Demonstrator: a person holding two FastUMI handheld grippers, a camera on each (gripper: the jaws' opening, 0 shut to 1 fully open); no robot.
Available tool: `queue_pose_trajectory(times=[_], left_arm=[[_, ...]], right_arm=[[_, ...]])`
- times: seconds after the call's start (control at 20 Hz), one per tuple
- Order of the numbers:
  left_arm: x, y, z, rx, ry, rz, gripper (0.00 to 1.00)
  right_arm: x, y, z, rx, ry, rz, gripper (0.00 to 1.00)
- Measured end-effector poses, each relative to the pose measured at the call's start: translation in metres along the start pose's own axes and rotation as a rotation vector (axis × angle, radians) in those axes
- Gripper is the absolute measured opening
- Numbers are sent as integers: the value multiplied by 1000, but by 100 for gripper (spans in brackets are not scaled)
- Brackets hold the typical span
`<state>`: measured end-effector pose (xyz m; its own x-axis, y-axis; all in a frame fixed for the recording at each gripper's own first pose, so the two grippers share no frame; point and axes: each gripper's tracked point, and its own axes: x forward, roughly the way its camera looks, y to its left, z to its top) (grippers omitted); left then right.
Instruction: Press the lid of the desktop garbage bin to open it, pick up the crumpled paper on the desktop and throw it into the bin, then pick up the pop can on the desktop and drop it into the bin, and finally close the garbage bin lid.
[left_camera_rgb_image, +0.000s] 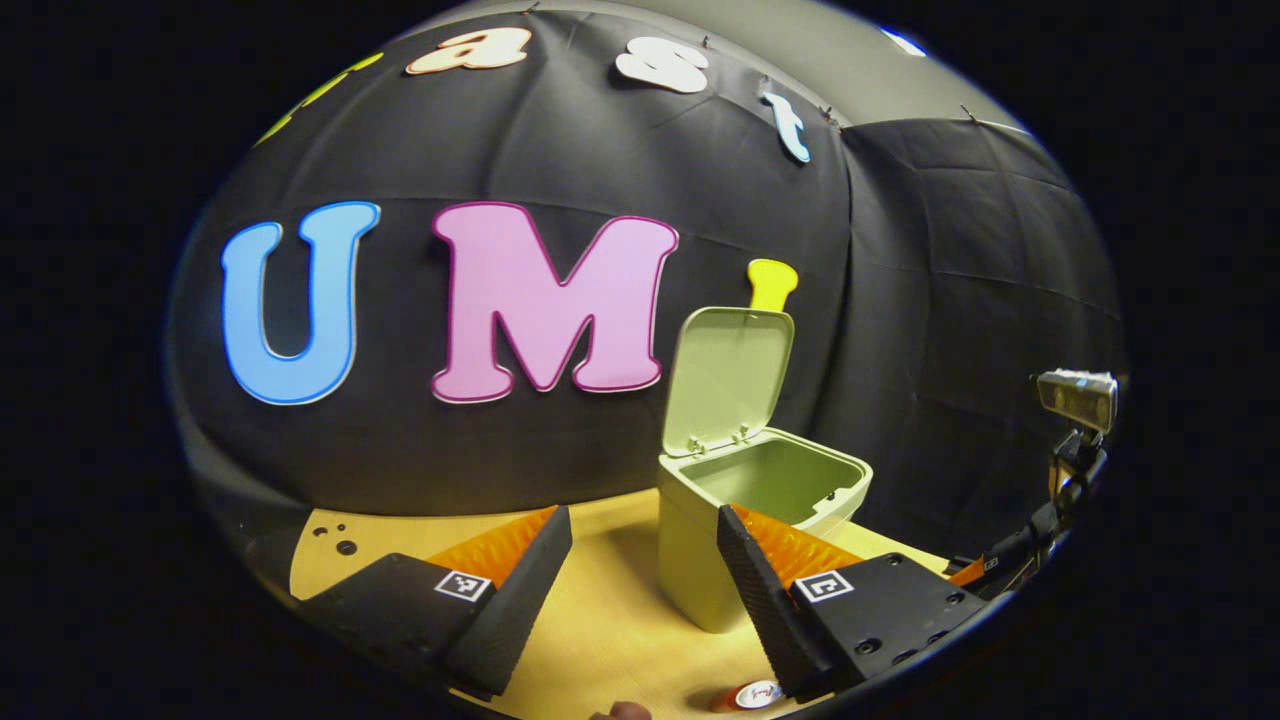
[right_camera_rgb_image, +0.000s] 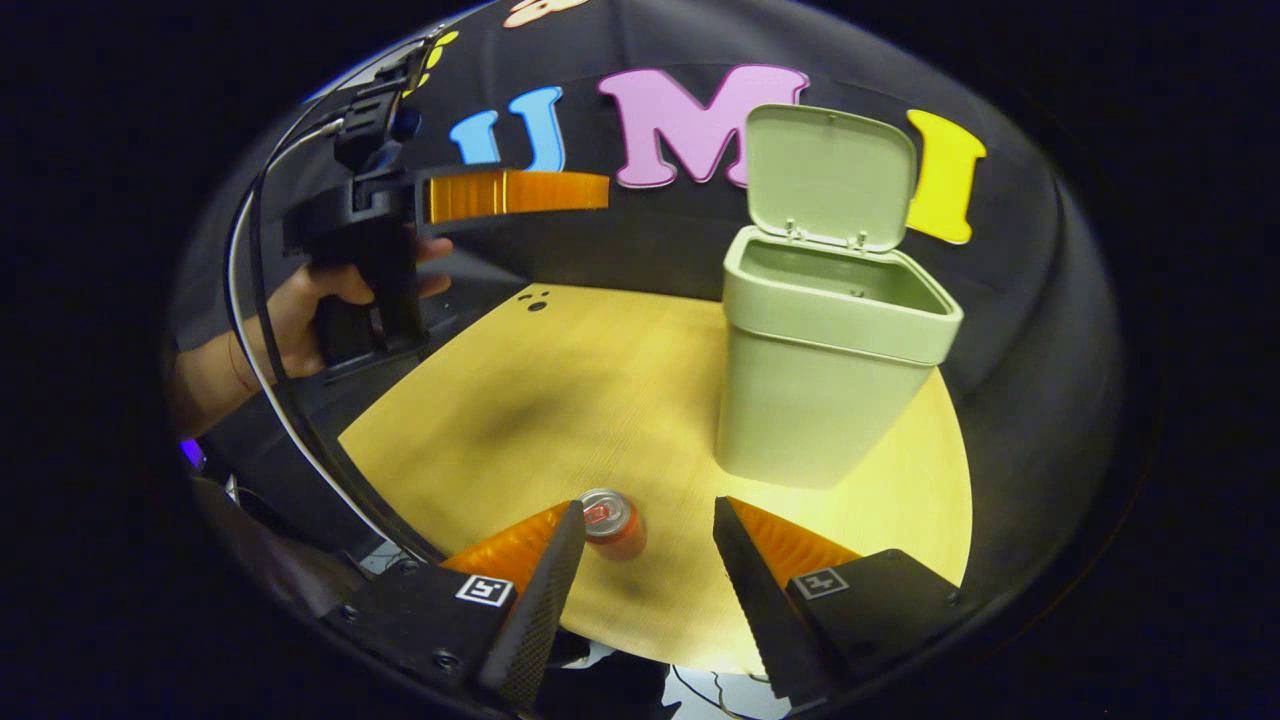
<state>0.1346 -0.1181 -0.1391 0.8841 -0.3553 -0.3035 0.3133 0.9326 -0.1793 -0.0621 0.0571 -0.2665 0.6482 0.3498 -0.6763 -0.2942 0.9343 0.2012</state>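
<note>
bin (right_camera_rgb_image: 825, 400) lid (right_camera_rgb_image: 830, 175) up; pop can (right_camera_rgb_image: 612, 523) upright; right gripper (right_camera_rgb_image: 645, 590) spread

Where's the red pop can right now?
In the right gripper view, the red pop can stands on the wooden table, between the right gripper's open fingers, left of the green bin.

Black cloth wall (left_camera_rgb_image: 560, 420) behind a light wooden table (right_camera_rgb_image: 560, 400); a small camera (left_camera_rgb_image: 1077, 397) on a stand at one side

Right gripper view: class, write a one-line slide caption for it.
Open right tongs hover above an upright pop can on the desktop, beside the garbage bin with its lid raised.
</note>
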Motion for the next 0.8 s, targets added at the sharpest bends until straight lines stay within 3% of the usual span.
queue_pose_trajectory(times=[0.4,0.8], left_arm=[[-61,37,-33,-44,44,165,95],[-103,65,-57,-75,94,287,95]], right_arm=[[45,23,-24,-88,99,97,85],[87,32,-47,-159,180,142,86]])
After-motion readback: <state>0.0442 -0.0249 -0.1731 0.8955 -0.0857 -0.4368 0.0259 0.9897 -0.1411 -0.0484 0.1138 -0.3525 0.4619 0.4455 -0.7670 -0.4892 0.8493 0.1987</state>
